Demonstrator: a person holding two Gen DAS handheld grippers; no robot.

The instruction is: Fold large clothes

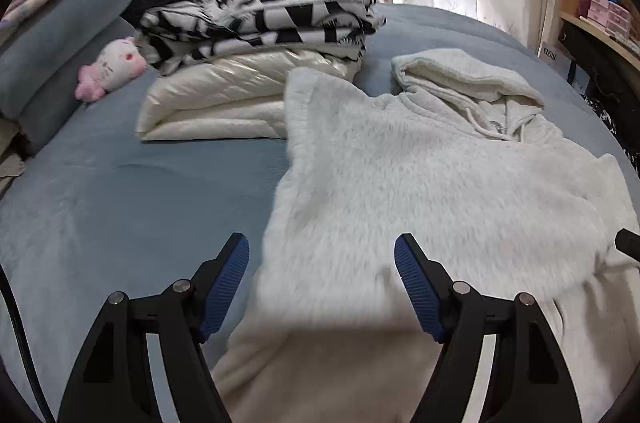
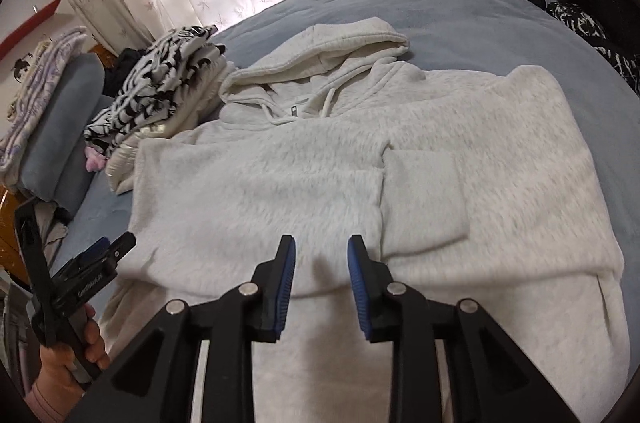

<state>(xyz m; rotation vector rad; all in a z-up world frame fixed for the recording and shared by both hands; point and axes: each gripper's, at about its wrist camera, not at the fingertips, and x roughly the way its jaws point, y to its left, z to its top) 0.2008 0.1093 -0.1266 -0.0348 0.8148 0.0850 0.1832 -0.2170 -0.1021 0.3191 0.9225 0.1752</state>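
While both sets of jaws stand open and empty, hoodie lies on bed, just ahead of them

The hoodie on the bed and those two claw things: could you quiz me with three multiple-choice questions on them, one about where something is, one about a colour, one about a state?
1. Where does the black-and-white patterned blanket lie?
A. On top of the folded white padded cover
B. Under the hoodie
C. On the floor

2. What colour is the bed sheet?
A. Red
B. Blue
C. Green

3. How does the left gripper stand?
A. Clamped on a sleeve
B. Open, with nothing pinched
C. Shut on the drawstring

Answers:
1 A, the patterned stack rests on the shiny white bundle beside the pillow.
2 B, the sheet shows blue all around the pale grey hoodie.
3 B, its blue pads stand wide apart above the fabric; the right gripper also pinches nothing.
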